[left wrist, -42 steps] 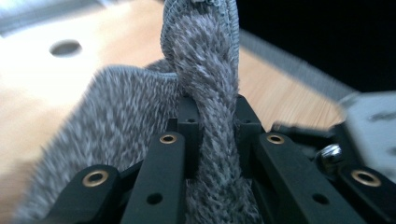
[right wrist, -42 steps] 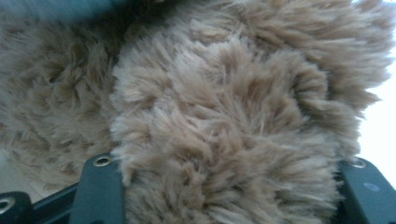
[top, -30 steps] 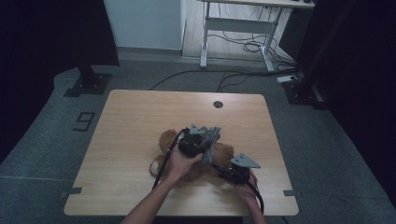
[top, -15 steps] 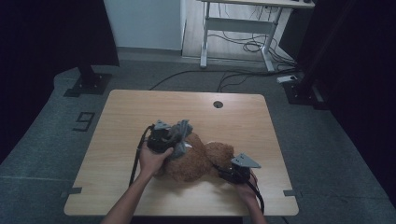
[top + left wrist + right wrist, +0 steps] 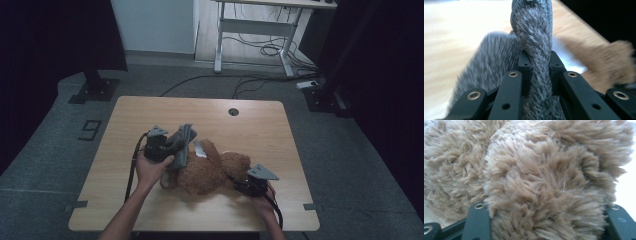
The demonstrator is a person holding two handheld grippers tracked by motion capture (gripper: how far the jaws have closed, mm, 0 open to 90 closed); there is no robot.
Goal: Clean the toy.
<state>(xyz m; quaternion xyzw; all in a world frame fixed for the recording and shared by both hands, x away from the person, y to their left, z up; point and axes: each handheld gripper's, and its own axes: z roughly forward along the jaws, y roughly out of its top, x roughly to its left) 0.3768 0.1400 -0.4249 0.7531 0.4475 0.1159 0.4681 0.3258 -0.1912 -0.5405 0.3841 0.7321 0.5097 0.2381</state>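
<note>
Two grippers work mid-worktop: left gripper fingers pinch the grey garment, already pulled clear toward ten o'clock, while right gripper fingers clamp the brown teddy bear.

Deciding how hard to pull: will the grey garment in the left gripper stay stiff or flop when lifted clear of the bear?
Probably floppy: the grey garment bunches into a narrow fold between the left gripper jaws and drapes below. Its fuzzy knit looks light and unlikely to slip. The bear seems soft too.
</note>
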